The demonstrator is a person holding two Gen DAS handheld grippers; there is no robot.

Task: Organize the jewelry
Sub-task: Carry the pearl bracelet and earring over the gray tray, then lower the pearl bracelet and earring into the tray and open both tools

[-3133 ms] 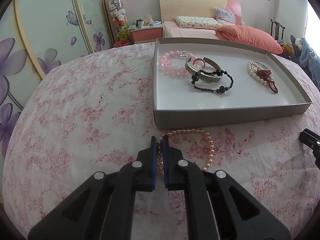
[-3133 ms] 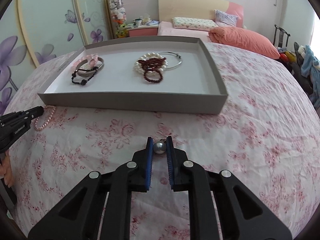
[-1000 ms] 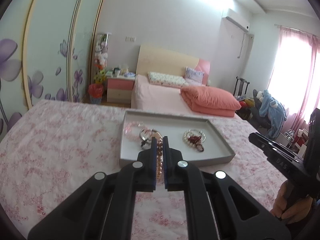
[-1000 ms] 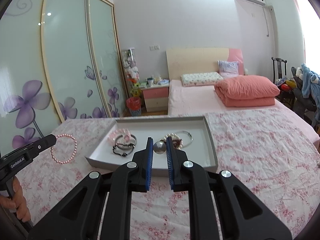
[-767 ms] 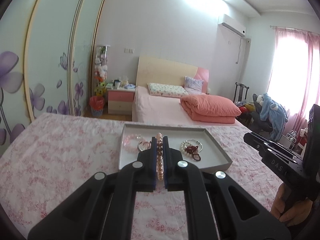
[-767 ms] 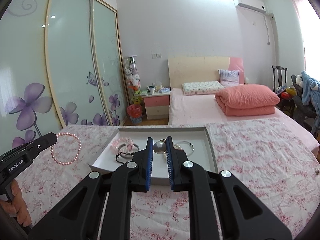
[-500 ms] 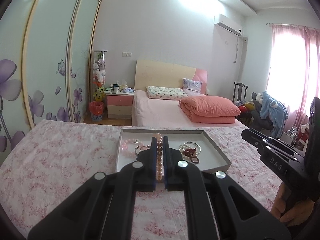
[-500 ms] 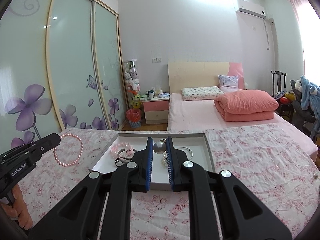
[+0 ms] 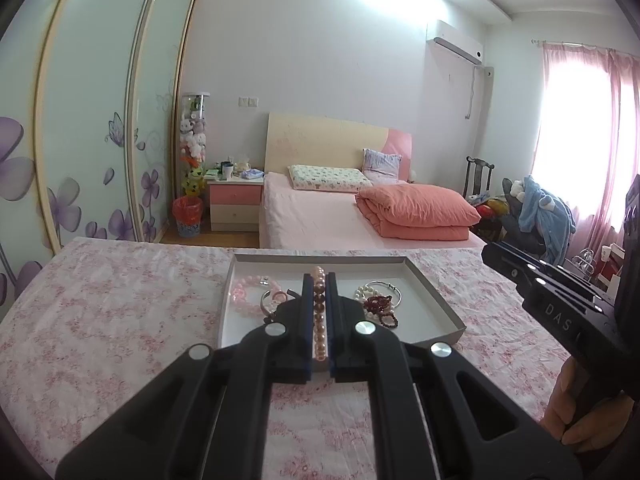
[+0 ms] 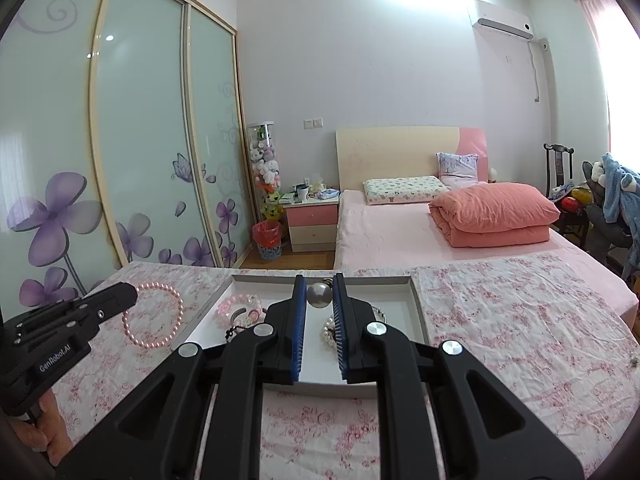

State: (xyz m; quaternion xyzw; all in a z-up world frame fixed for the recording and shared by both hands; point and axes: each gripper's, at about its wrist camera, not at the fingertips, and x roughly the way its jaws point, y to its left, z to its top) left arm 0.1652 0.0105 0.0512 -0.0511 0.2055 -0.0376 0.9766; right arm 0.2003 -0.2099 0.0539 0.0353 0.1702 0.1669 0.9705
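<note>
Both items are carried clear of the floral tablecloth for deposit: left gripper [image 9: 319, 312] pinches the pink pearl-bead bracelet [image 10: 152, 315] and right gripper [image 10: 319, 316] clamps the silver-grey ball pendant [image 10: 319, 295], both short of the shallow grey cardboard tray's [image 9: 434, 303] near edge.

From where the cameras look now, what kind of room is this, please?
Most likely a home bedroom. A bed with a pillow and a folded orange quilt stands at the far wall, a pink bedside cabinet sits beside it, and sliding wardrobe doors with purple flowers fill the left wall.
</note>
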